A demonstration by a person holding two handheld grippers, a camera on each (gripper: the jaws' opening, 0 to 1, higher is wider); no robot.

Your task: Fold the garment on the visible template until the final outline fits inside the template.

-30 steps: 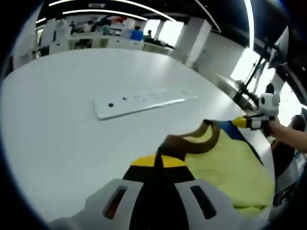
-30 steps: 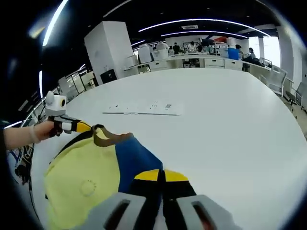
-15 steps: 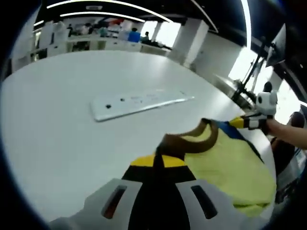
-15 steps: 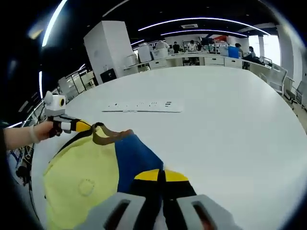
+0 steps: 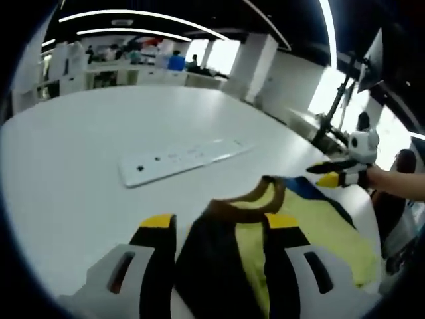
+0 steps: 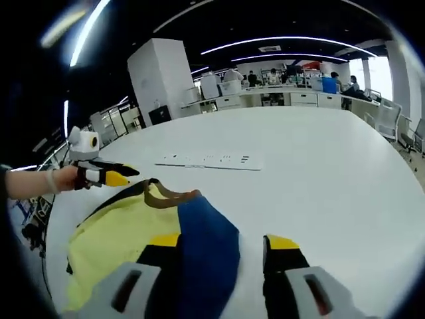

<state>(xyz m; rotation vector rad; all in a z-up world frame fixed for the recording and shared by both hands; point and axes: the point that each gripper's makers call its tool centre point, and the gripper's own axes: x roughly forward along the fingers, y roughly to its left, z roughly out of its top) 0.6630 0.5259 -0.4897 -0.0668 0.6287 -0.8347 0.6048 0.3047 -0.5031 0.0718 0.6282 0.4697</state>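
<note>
Both tools spread: left tool (image 5: 219, 229), right tool (image 6: 222, 242) straddling garment (image 6: 119, 229) edges; bare bench (image 6: 332, 179) beyond

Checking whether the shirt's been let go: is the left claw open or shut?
Open. The left claw has its yellow-tipped jaws spread apart, with the shirt lying between them.

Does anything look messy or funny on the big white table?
A bit. The yellow and blue shirt lies bunched near the table edge, its brown collar curled up and a blue part flopped over the yellow. Both grippers, left and right, are open. The white strip lies flat.
</note>
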